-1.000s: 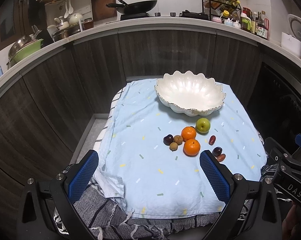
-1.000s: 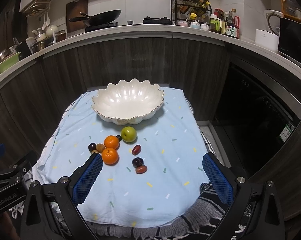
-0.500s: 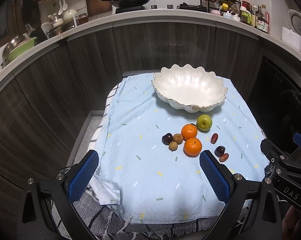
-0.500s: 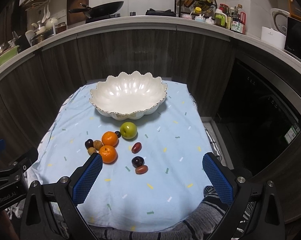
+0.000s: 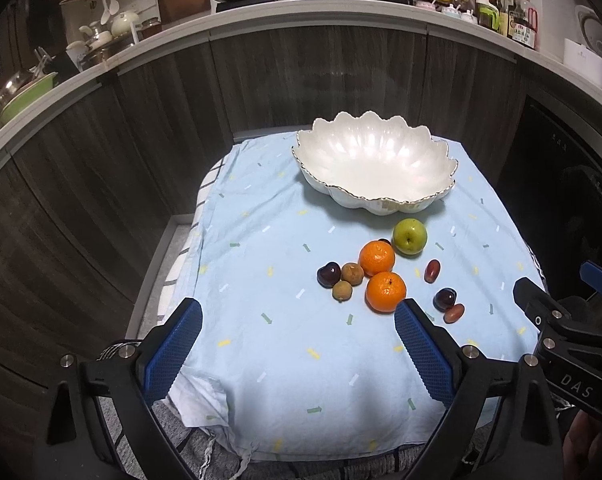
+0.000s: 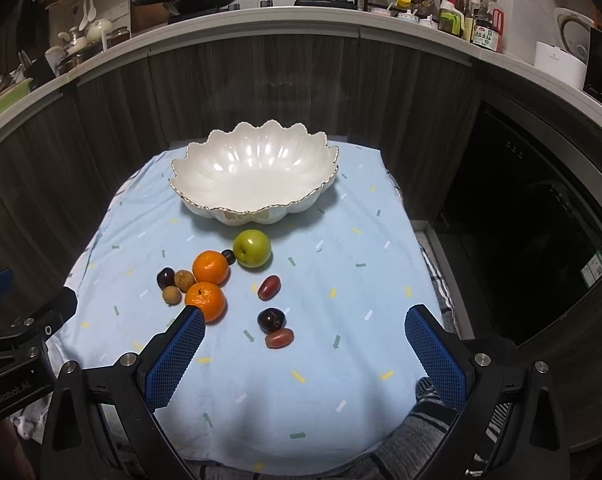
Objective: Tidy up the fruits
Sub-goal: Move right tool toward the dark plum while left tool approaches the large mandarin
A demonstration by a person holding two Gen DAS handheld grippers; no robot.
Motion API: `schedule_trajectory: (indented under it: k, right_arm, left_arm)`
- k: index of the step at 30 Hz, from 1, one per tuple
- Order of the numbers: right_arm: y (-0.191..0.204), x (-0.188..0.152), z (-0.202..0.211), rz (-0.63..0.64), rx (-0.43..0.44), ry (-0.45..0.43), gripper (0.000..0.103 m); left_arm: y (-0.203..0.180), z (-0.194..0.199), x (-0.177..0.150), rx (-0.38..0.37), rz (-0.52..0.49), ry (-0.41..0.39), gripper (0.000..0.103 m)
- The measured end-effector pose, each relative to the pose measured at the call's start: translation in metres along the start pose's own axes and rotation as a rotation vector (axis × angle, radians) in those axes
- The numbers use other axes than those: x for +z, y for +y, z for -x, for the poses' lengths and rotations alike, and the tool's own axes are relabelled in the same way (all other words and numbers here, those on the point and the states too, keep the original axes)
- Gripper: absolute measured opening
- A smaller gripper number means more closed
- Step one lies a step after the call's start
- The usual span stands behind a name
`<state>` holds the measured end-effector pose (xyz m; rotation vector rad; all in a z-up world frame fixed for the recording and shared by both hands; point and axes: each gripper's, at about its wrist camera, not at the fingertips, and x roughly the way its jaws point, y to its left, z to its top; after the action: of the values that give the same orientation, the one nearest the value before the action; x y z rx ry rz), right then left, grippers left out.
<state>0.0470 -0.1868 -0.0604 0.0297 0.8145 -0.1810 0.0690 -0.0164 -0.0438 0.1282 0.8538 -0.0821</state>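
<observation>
Where left view hides it, right shows 1 dark fruit whole.

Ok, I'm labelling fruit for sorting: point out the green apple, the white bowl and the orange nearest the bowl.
green apple (image 6: 251, 248), right wrist view, centre of its skin.
white bowl (image 6: 257, 212), right wrist view, near outer wall.
orange nearest the bowl (image 6: 210, 267), right wrist view, middle of its peel.

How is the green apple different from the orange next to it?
The green apple is smooth and yellow-green, while the orange is bright orange with bumpy skin. The apple looks a little bigger than the orange. The apple lies nearer the white bowl, and the orange lies farther from it, beside a second orange. Both are round and lie on the blue cloth, outside the bowl.
</observation>
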Motion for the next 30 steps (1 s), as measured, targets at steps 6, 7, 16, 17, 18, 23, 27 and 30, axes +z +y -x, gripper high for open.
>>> schedule_trajectory:
  k: [6,7,16,17,18,23,27,30]
  right_arm:
    - [0.0,0.002,-0.015,0.007,0.02,0.024,0.101]
    - [0.001,0.002,-0.017,0.008,0.022,0.028,0.101]
    - [-0.007,0.004,-0.04,0.006,0.027,0.069,0.101]
    - [-0.008,0.004,-0.044,0.004,0.028,0.075,0.101]
    - [-0.008,0.004,-0.046,0.003,0.028,0.08,0.101]
    - [-0.012,0.005,-0.062,0.009,0.023,0.107,0.101]
    - [-0.015,0.007,-0.073,0.026,0.021,0.12,0.101]
    - [-0.017,0.006,-0.082,0.044,0.025,0.138,0.099]
  left_arm:
    - [-0.004,-0.014,0.003,-0.021,-0.009,0.018,0.097]
    - [-0.005,-0.017,0.004,-0.025,-0.01,0.021,0.097]
    - [-0.021,-0.042,0.008,-0.063,-0.034,0.059,0.096]
    - [-0.023,-0.045,0.008,-0.067,-0.037,0.065,0.096]
    - [-0.025,-0.048,0.009,-0.069,-0.041,0.069,0.096]
    - [-0.032,-0.062,0.01,-0.082,-0.052,0.094,0.096]
    - [-0.039,-0.076,0.008,-0.094,-0.067,0.123,0.096]
    - [-0.043,-0.083,0.007,-0.099,-0.075,0.138,0.095]
